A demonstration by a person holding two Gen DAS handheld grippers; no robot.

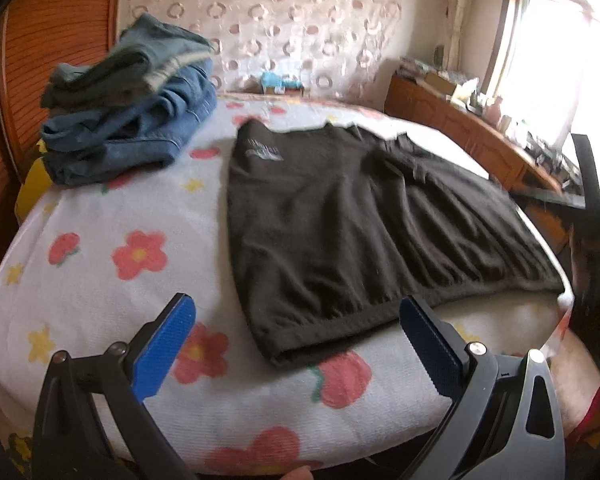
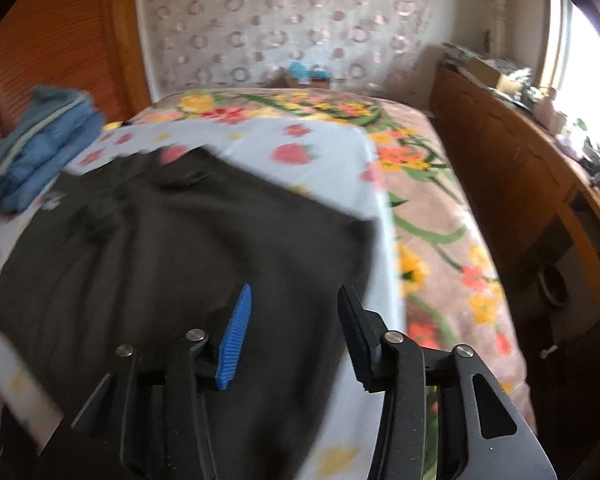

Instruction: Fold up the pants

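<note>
A bed (image 1: 80, 288) covered by a white cloth printed with red flowers and yellow stars is seen ahead of and beneath both grippers, with a floral blanket (image 2: 440, 208) showing past the cloth's edge on the right side of the right wrist view. Dark brown pants (image 1: 360, 224) are laid flat on the cloth, folded into a broad panel with a small pale logo near the far left corner and a gathered hem along the near edge. In the left wrist view the pants are found just beyond and between the fingertips of the left gripper (image 1: 296, 344), the near hem lying close to the right-hand blue pad. A stack of folded jeans and other clothes (image 1: 128, 108) is seen well beyond the left gripper, to the left of the pants, against a wooden headboard. A wooden sideboard (image 2: 520, 184) cluttered with small items is seen to the right of the bed, under a bright window.

The left gripper is held spread wide, with nothing between its blue pads. The right gripper (image 2: 296, 320) is held over the right part of the pants, its fingers parted and no fabric pinched between them; the view is blurred.
</note>
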